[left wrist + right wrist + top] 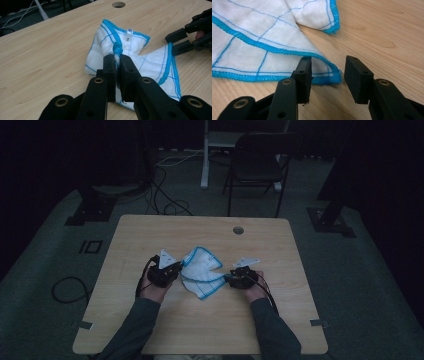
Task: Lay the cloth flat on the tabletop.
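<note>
A white cloth [201, 272] with blue edging and thin blue grid lines lies crumpled in the middle of the wooden table. My left gripper [176, 268] sits at its left side, and in the left gripper view it [118, 58] is shut on a bunched blue edge of the cloth [130, 47]. My right gripper [230, 277] is at the cloth's right side. In the right gripper view it [327, 71] stands open, with a corner of the cloth [329, 72] lying on the table between its jaws. The right gripper's fingers [183, 40] also appear far right in the left gripper view.
The table [150, 330] has a round cable hole [238, 230] near its far edge. A dark chair [257, 162] and a white stand [205, 155] are beyond it. Cables [65, 290] lie on the floor to the left.
</note>
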`<state>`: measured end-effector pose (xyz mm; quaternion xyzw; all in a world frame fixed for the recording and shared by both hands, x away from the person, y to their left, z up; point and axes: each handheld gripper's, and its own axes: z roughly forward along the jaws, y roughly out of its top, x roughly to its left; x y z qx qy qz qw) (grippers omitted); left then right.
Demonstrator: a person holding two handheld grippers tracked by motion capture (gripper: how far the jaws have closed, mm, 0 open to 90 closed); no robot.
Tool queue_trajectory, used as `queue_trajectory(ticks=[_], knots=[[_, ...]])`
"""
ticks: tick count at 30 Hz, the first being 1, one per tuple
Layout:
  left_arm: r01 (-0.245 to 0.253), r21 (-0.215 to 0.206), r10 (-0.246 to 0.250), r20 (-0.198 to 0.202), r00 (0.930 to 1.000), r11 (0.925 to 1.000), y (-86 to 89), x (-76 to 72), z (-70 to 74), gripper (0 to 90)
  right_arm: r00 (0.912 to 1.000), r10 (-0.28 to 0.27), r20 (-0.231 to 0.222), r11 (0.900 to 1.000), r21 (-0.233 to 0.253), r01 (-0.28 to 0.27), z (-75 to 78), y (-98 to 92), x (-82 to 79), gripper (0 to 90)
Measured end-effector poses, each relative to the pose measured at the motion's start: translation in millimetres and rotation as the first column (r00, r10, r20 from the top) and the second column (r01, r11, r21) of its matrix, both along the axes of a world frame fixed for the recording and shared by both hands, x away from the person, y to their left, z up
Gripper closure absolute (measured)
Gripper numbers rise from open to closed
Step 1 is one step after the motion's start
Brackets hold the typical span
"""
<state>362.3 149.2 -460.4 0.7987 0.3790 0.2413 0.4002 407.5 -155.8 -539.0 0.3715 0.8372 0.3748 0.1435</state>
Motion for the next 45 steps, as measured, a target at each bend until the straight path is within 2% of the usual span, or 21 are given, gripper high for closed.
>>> queue_trajectory(ticks=[3, 8, 10, 19, 24, 31, 45], knots=[[-0.004, -0.002, 0.004, 0.004, 1.0000, 1.0000, 0.0, 0.8, 1.6, 85.0, 0.9999, 0.008, -0.010, 1.000, -0.010, -0.008, -2.2, 2.1, 0.2, 64.0], [-0.013, -0.010, 0.013, 0.010, 0.9999, 0.9999, 1.9, 3.5, 5.1, 85.0, 1.0000, -0.003, -0.003, 1.000, -0.004, 0.003, -0.5, 1.2, -1.6, 84.1], [-0.020, -0.017, 0.020, 0.013, 0.9997, 0.9997, 2.7, 4.6, 6.8, 85.1, 1.0000, -0.004, 0.007, 1.000, -0.007, 0.004, 1.9, -0.3, -2.7, 86.6], [-0.030, -0.033, 0.031, 0.032, 0.9990, 0.9990, 4.6, 9.8, 18.8, 85.1, 0.9958, -0.013, 0.091, 1.000, -0.001, 0.014, 27.3, -5.4, -7.6, 87.5], [-0.033, -0.044, 0.035, 0.043, 0.9984, 0.9985, 6.1, 11.8, 25.2, 85.1, 0.9923, -0.019, 0.122, 1.000, 0.004, 0.019, 42.1, -8.5, -8.4, 87.6], [-0.035, -0.053, 0.039, 0.059, 0.9975, 0.9980, 7.3, 14.4, 34.8, 85.3, 0.9872, -0.030, 0.157, 0.999, 0.017, 0.028, 61.5, -14.1, -7.4, 87.8], [-0.036, -0.055, 0.040, 0.083, 0.9957, 0.9978, 4.8, 24.0, 52.1, 85.4, 0.9733, -0.042, 0.226, 0.999, 0.007, 0.041, 97.7, -24.1, -2.5, 87.9]])
